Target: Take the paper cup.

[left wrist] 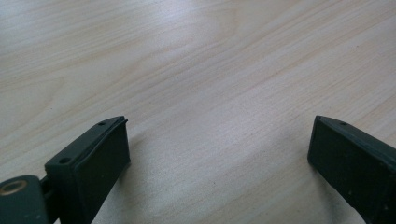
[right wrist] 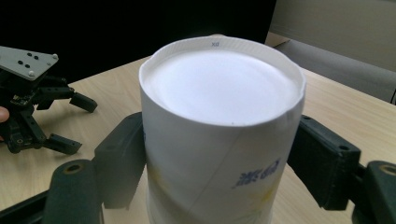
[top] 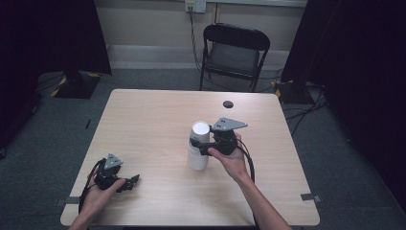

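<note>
- The left gripper lies low on the pale wooden table near its front left corner, jaws spread wide with bare wood between them; the person's left hand cups it from behind.
- The white upside-down paper cup stands near the table's middle.
- The right gripper brackets the cup's upper wall, one jaw touching it; whether the other touches I cannot tell.
- Judgement: squeeze gently and level, so the thin wall neither buckles nor tips.
- The right hand reaches in from the right, forearm angled forward.
</note>
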A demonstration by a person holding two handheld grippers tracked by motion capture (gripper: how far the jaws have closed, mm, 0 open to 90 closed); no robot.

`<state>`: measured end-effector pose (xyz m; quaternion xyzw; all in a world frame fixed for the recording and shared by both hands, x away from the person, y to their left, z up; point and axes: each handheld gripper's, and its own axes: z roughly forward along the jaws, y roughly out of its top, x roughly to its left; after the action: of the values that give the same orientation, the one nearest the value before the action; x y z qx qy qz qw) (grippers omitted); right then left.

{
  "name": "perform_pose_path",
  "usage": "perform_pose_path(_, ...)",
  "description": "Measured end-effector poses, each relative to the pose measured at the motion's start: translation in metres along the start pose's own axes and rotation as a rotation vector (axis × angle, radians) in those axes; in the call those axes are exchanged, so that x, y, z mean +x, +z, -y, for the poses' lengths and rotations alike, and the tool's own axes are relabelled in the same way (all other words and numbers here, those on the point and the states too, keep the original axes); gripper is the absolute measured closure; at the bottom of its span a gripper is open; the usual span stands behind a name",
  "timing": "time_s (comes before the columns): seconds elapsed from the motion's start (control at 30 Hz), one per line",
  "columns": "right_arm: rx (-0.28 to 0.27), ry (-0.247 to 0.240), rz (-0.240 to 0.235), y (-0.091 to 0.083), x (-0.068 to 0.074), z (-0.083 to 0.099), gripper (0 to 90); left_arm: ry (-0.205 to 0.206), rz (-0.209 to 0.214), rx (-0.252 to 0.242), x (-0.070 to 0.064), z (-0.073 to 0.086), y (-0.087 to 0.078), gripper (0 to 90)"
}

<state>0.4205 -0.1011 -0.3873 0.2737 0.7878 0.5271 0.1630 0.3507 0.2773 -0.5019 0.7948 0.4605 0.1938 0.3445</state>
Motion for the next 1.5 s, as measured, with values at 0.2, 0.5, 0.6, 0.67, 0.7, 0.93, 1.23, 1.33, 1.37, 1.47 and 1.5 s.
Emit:
perform_pose_path(0.2, -0.010, 0.004, -0.001, -0.001, 0.000, -0.001, 29.8, 0.000, 0.000, 0.000, 0.000, 0.000, 0.000, 5.1)
perform_pose_path(0.5, -0.032, -0.017, 0.012, -0.006, 0.003, -0.009, 31.7, 0.001, -0.001, 0.000, 0.000, 0.000, 0.000, 5.1)
perform_pose_path(0.6, -0.040, -0.012, 0.012, -0.007, 0.002, -0.011, 31.8, 0.000, -0.001, 0.000, 0.000, 0.000, 0.000, 5.1)
perform_pose_path(0.67, -0.042, -0.013, 0.012, -0.009, 0.002, -0.012, 32.1, 0.000, -0.001, 0.000, 0.000, 0.000, 0.000, 5.1)
perform_pose_path(0.7, -0.043, -0.011, 0.011, -0.010, 0.002, -0.013, 32.4, 0.001, -0.001, 0.001, 0.000, 0.000, 0.000, 5.1)
perform_pose_path(0.93, -0.058, 0.011, 0.000, -0.014, 0.000, -0.017, 33.1, 0.000, -0.001, 0.000, 0.000, 0.000, 0.000, 5.1)
perform_pose_path(1.23, -0.101, 0.027, -0.008, -0.025, -0.002, -0.028, 33.6, 0.001, -0.003, 0.001, 0.000, 0.000, 0.000, 5.0)
perform_pose_path(1.33, -0.109, 0.037, -0.015, -0.027, -0.003, -0.029, 33.8, 0.004, -0.002, 0.002, 0.000, 0.000, 0.000, 4.8)
perform_pose_path(1.37, -0.108, 0.045, -0.021, -0.027, -0.003, -0.029, 33.8, 0.002, -0.002, 0.003, 0.000, 0.000, 0.000, 4.7)
perform_pose_path(1.47, -0.116, 0.042, -0.019, -0.028, -0.004, -0.030, 34.0, 0.004, -0.002, 0.004, 0.000, 0.000, 0.000, 4.4)
perform_pose_path(1.5, -0.120, 0.045, -0.020, -0.029, -0.004, -0.031, 34.1, 0.004, -0.003, 0.004, 0.000, 0.000, 0.000, 4.4)
